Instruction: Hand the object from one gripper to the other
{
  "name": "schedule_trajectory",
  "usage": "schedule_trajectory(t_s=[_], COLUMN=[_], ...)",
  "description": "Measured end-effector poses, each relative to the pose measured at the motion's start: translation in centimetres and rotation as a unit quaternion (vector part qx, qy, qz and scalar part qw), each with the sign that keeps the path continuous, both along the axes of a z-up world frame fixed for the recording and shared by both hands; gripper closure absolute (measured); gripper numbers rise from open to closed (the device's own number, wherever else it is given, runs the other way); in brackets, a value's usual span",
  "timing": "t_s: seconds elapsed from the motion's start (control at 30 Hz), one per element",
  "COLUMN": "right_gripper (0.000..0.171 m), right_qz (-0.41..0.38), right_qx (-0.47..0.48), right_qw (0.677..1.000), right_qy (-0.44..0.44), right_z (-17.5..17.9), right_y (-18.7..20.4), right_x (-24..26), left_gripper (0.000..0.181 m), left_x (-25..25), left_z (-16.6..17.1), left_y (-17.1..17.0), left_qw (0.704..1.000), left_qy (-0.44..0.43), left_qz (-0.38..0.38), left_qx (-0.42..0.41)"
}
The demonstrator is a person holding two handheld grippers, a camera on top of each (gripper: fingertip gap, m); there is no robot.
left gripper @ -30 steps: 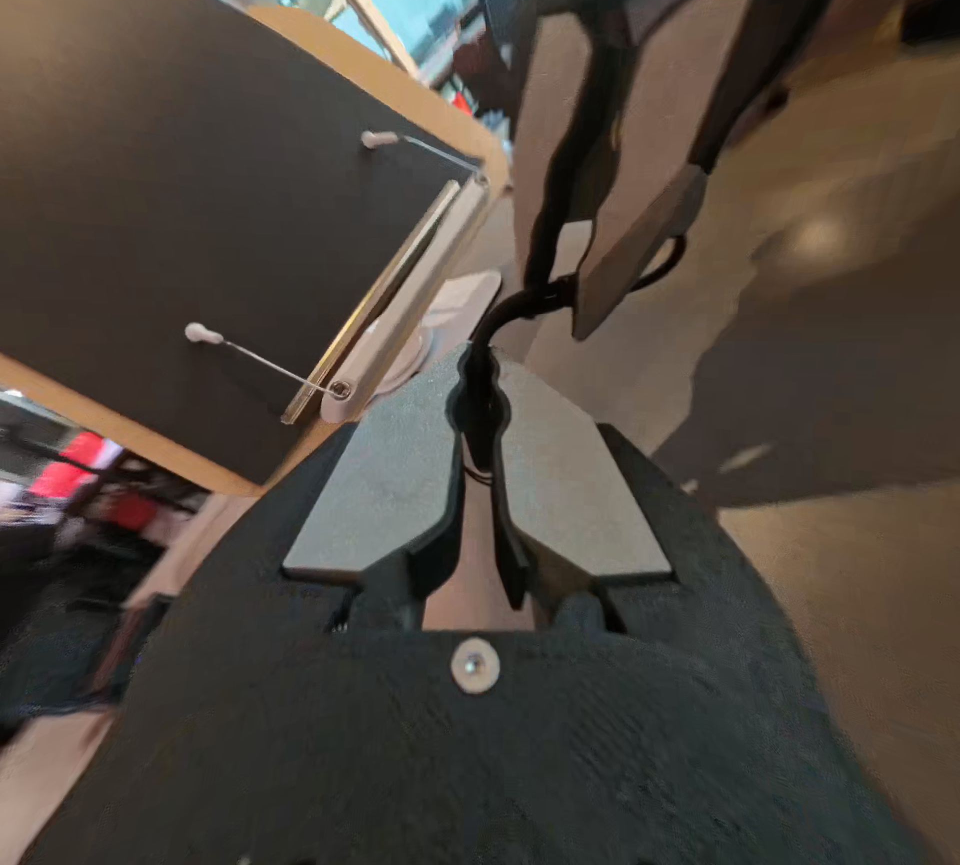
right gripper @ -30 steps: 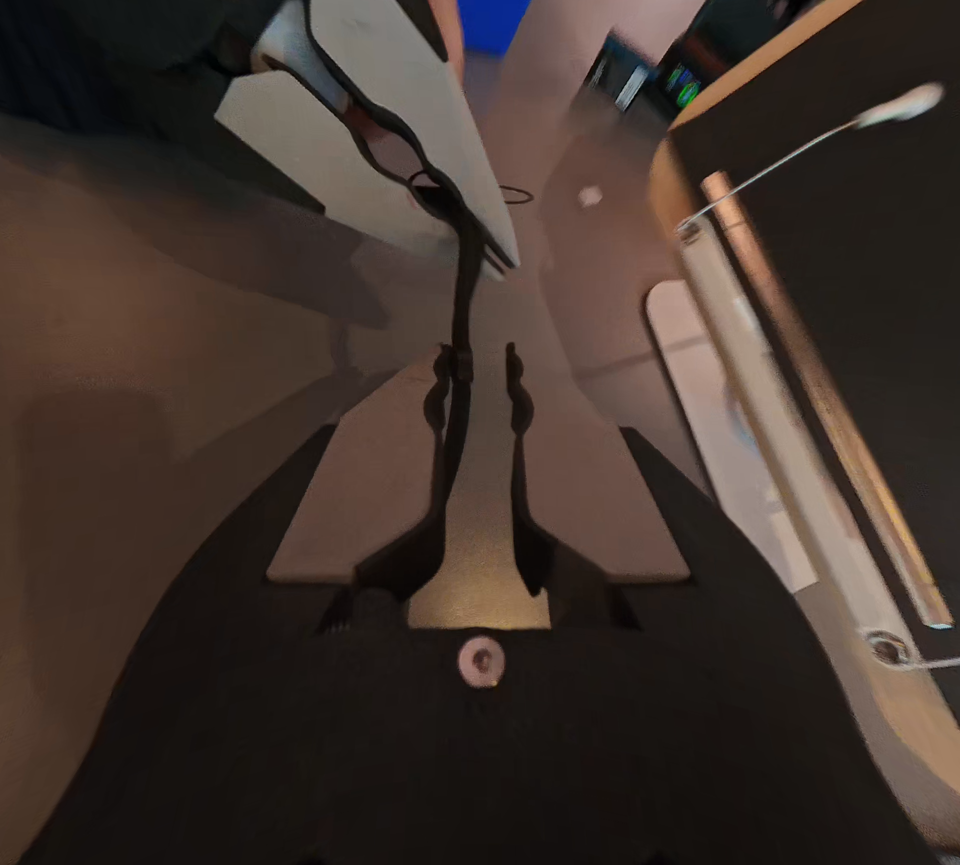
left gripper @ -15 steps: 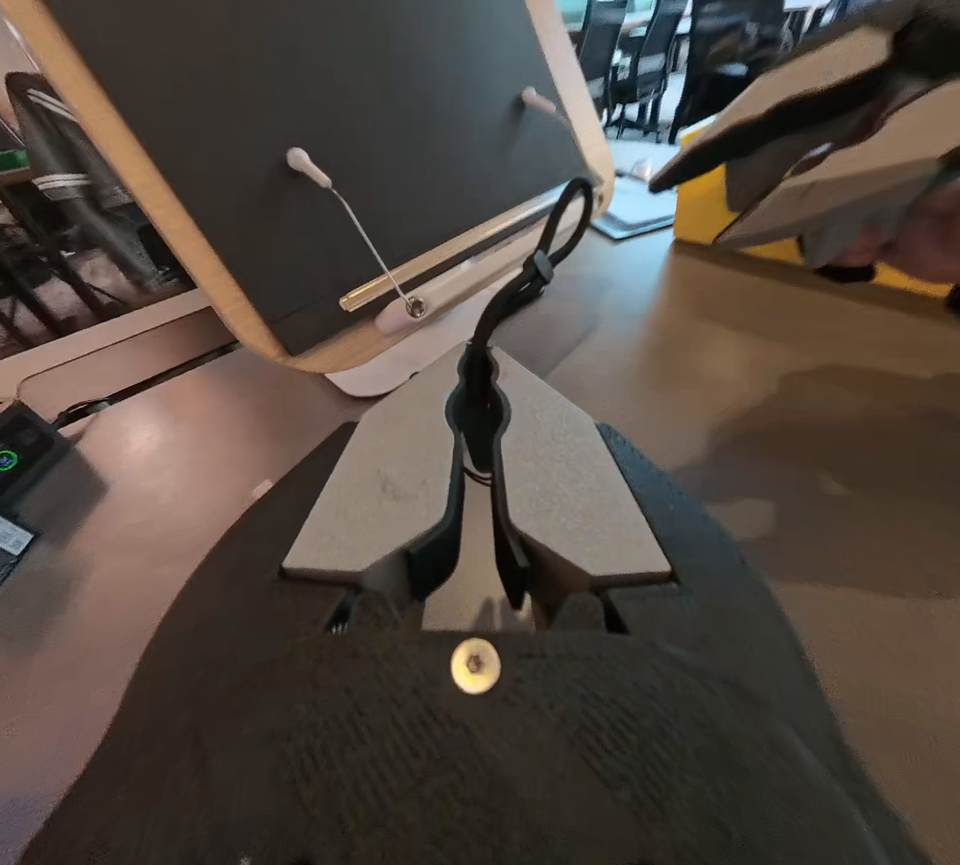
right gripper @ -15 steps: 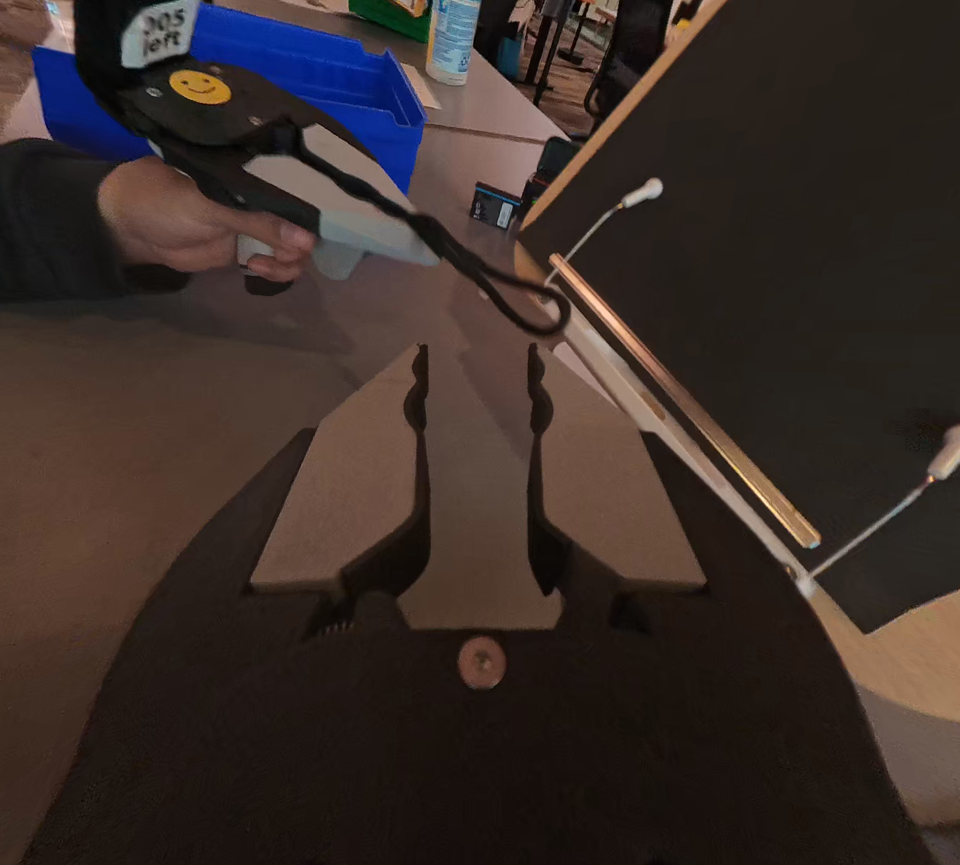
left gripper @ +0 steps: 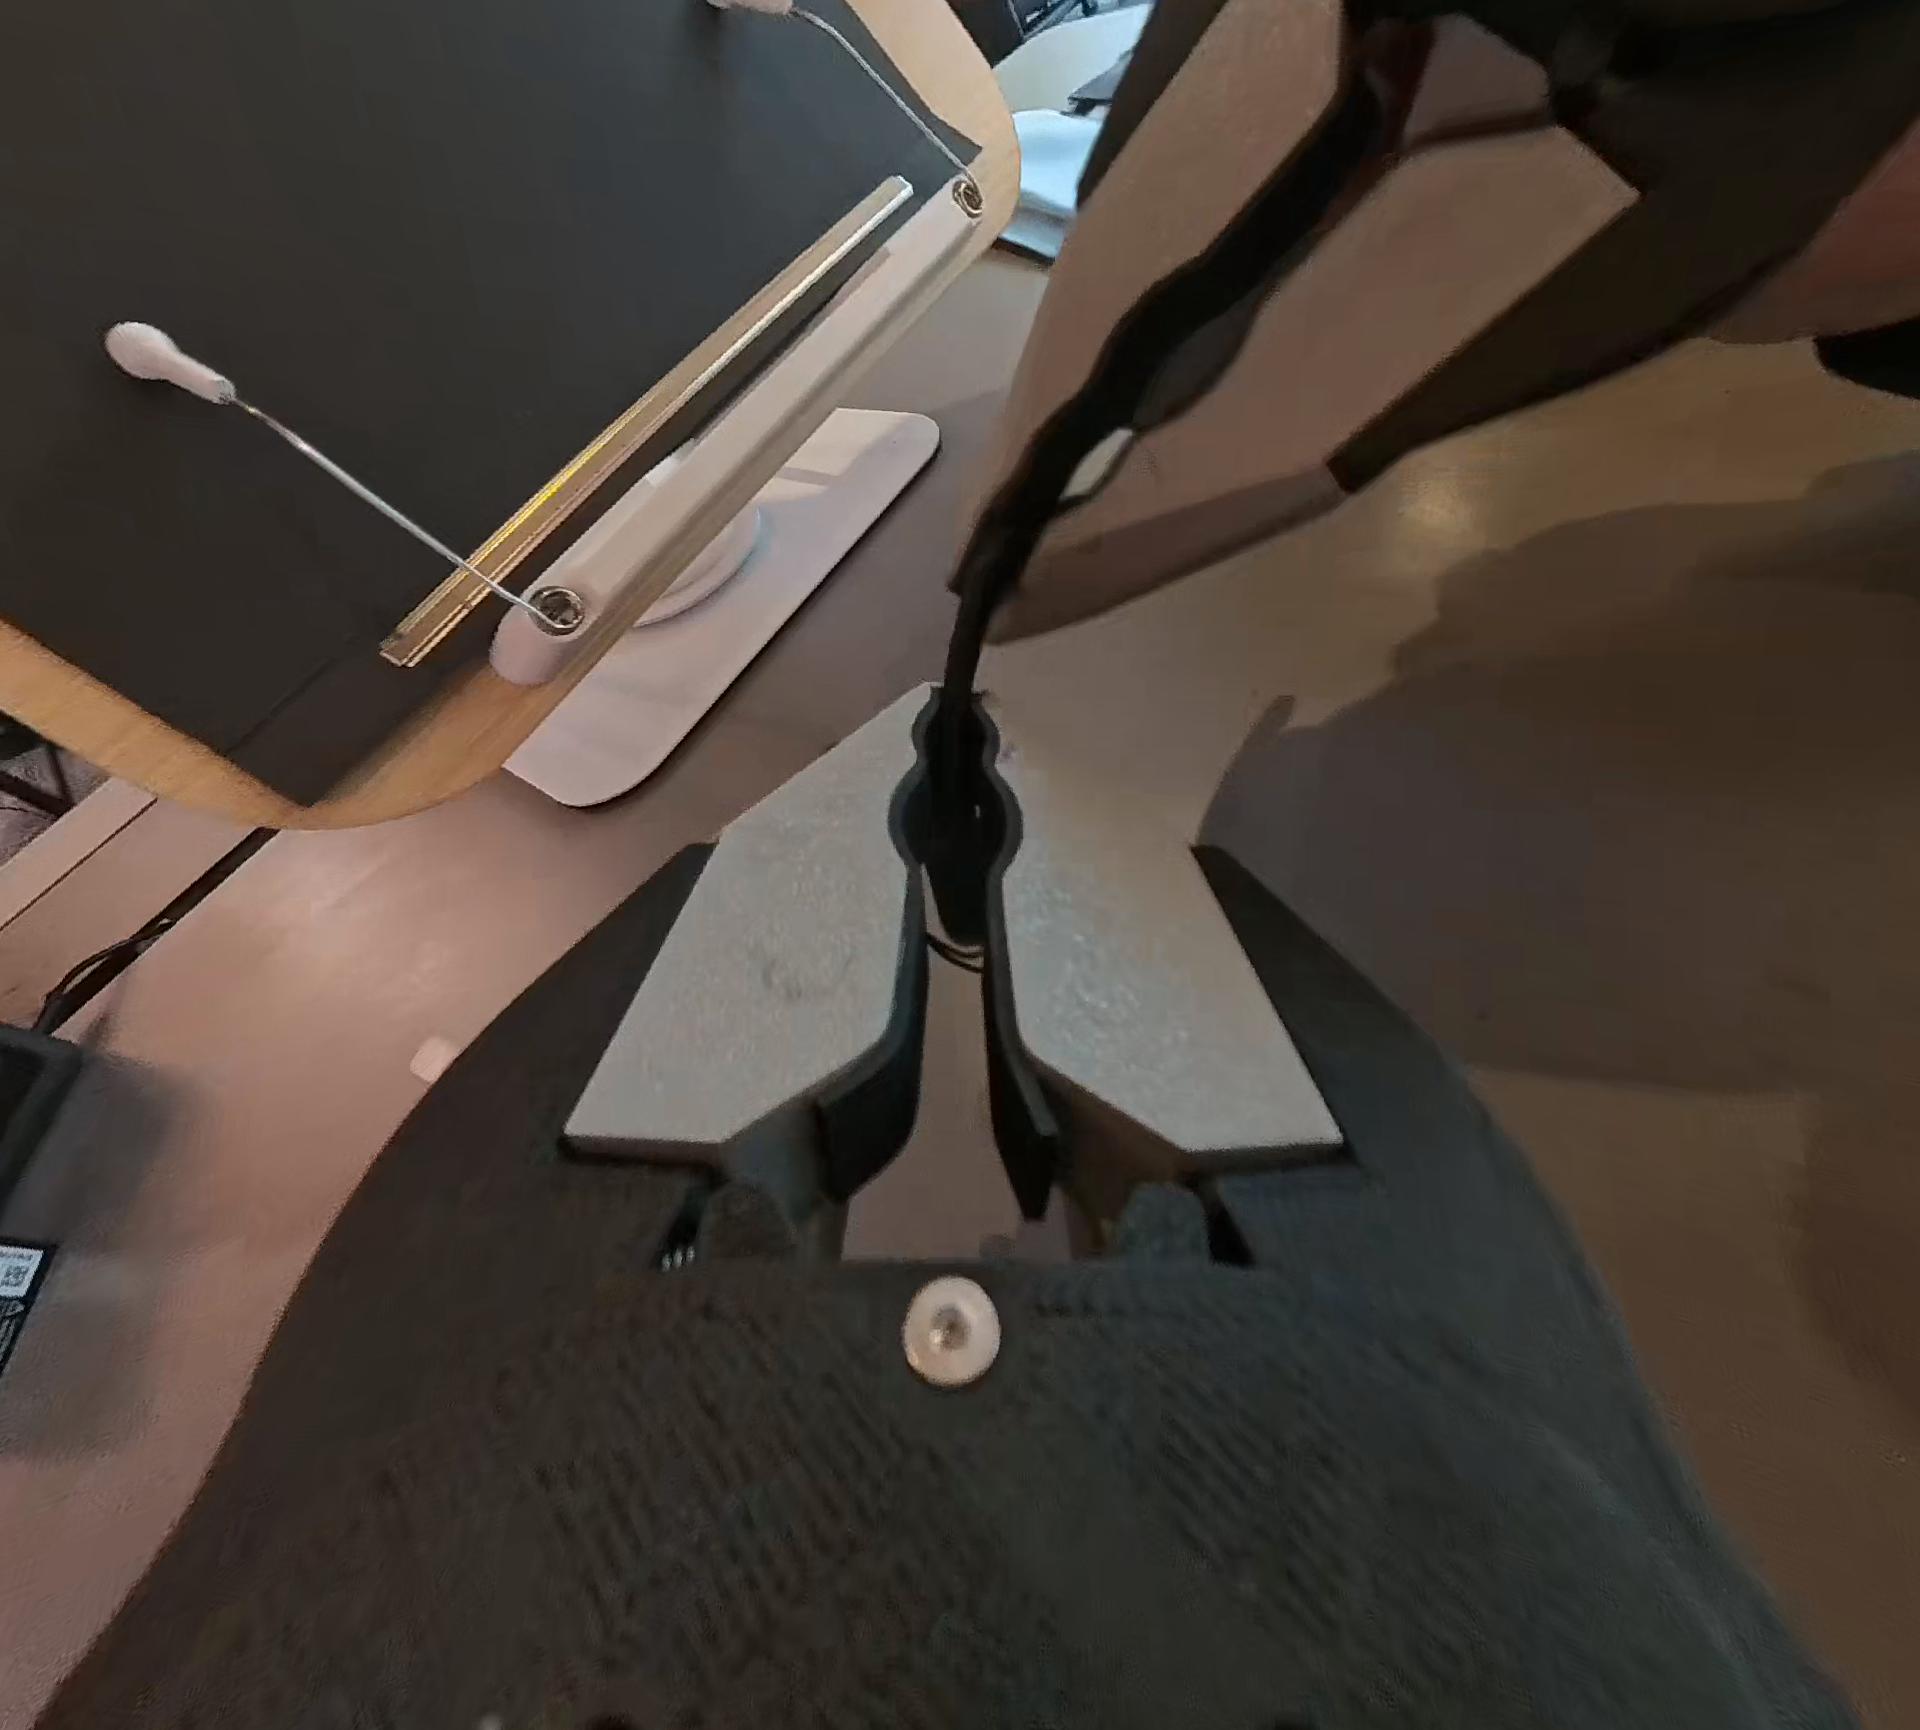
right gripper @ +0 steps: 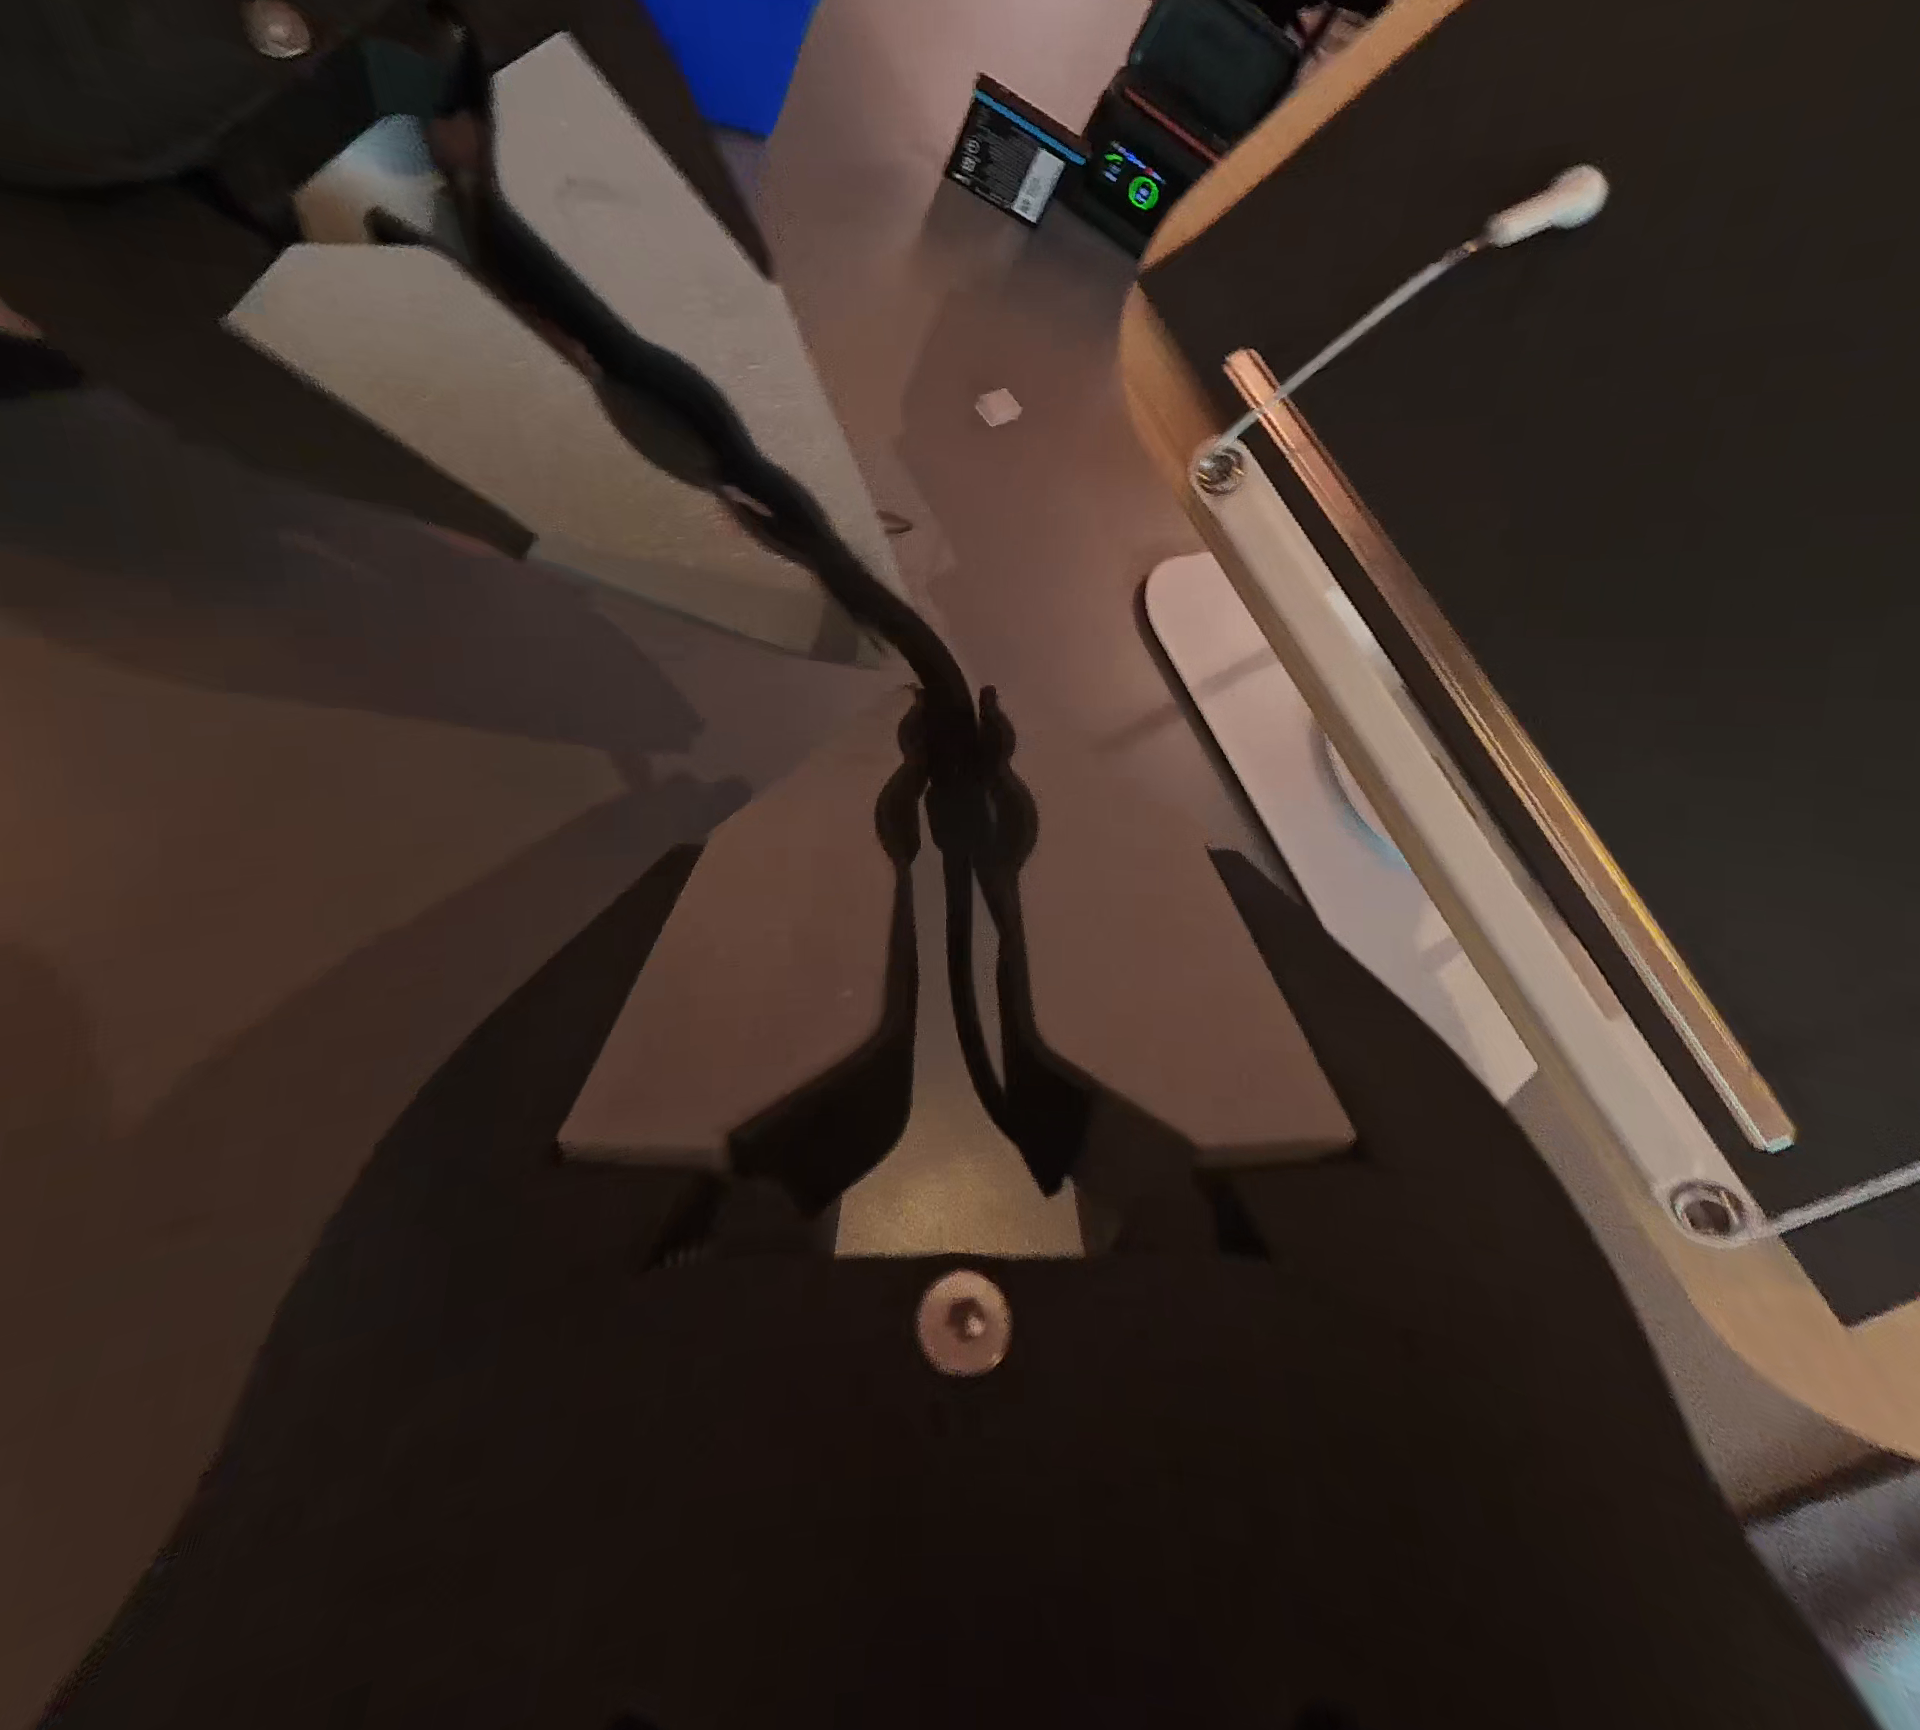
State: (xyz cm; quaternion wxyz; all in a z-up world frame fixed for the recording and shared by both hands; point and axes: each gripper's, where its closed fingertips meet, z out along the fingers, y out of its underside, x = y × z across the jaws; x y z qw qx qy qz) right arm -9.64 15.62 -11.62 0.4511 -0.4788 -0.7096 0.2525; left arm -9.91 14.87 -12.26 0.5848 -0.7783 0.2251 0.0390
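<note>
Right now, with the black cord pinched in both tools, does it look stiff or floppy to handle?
Probably floppy: the black cord bends and kinks between the left tool and the right tool. Likely light, being thin. It may slip, since both tools hold only a narrow strand.

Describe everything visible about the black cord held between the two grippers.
The black cord is thin, flexible and looks braided, doubled into a loop with two strands visible in the right wrist view. It spans the short gap between the left gripper and right gripper, held above the table. Each gripper's fingers are closed on one end, and the cord bends slightly between them. Nothing else touches it.
</note>
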Motion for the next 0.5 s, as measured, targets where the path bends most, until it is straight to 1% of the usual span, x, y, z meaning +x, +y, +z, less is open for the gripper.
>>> schedule_trajectory(t_s=[0.03, 0.1, 0.17, 0.2, 0.3, 0.33, 0.37, 0.4, 0.47, 0.5], right_gripper=[0.167, 0.169, 0.171, 0.170, 0.170, 0.170, 0.170, 0.170, 0.170, 0.170], right_qz=[-0.016, -0.044, -0.066, -0.061, -0.023, 0.007, 0.049, 0.093, 0.174, 0.197], right_qx=[-0.005, -0.005, -0.025, -0.066, -0.215, -0.267, -0.318, -0.365, -0.448, -0.474], right_qw=[1.000, 0.999, 0.996, 0.994, 0.970, 0.954, 0.931, 0.902, 0.834, 0.808], right_qy=[0.003, 0.022, 0.045, 0.055, 0.110, 0.136, 0.170, 0.210, 0.271, 0.289], right_z=[0.2, 0.9, 1.8, 2.2, 4.2, 5.3, 6.8, 8.6, 11.8, 12.7], right_y=[0.6, 1.6, 2.6, 2.6, 2.3, 1.8, 1.2, 0.5, -0.4, -0.5], right_x=[0.0, 0.1, 0.4, 0.5, 0.9, 1.1, 1.6, 2.2, 3.9, 4.5], left_gripper=[0.181, 0.172, 0.164, 0.157, 0.154, 0.154, 0.154, 0.154, 0.155, 0.155], left_x=[0.3, 0.5, -1.0, -1.3, -1.0, -0.9, -0.6, -0.2, 0.9, 1.5], left_z=[0.0, -0.6, -1.2, -1.4, -1.1, -0.9, -0.4, 0.1, 1.0, 1.6], left_y=[0.0, 0.0, 0.3, 0.3, 0.3, 0.4, 0.3, 0.3, 0.0, -0.1], left_qw=[1.000, 1.000, 0.999, 0.999, 0.999, 1.000, 1.000, 1.000, 0.999, 0.997], left_qy=[-0.005, -0.006, 0.018, 0.020, -0.004, -0.006, -0.008, -0.013, -0.027, -0.035], left_qz=[-0.007, -0.005, 0.039, 0.044, 0.029, 0.026, 0.019, 0.009, -0.012, -0.023], left_qx=[0.000, -0.010, -0.022, -0.024, -0.018, -0.010, 0.003, 0.018, 0.042, 0.057])
